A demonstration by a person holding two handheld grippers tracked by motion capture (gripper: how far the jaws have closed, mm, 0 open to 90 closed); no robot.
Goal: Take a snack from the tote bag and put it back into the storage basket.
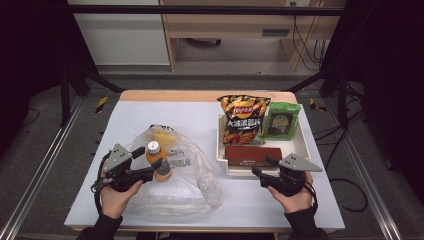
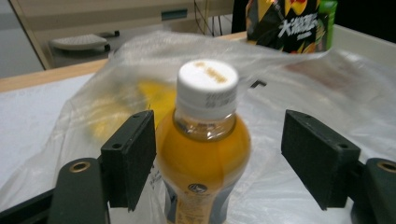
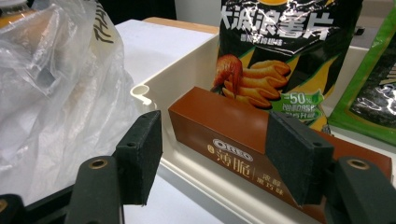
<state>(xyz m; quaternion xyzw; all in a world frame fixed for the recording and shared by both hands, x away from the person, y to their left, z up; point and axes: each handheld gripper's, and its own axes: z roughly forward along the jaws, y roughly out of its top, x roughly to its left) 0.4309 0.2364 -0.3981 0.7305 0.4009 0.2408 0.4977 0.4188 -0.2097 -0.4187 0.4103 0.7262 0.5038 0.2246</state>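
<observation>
An orange juice bottle (image 1: 158, 160) with a white cap stands upright at the left side of a clear plastic bag (image 1: 187, 180). My left gripper (image 1: 146, 163) is open around it. In the left gripper view the bottle (image 2: 203, 154) sits between the jaws, close against the left one and well apart from the right one. My right gripper (image 1: 263, 166) is open at the near edge of a white tray (image 1: 306, 145). In the right gripper view a brown Oreo box (image 3: 219, 126) lies just beyond the open fingertips.
The tray also holds a black chips bag (image 1: 243, 119) and a green packet (image 1: 282, 120), both leaning at its back. Something yellow (image 1: 162, 134) lies inside the plastic bag. The white table (image 1: 165, 112) is bare towards its far left. The floor drops away on both sides.
</observation>
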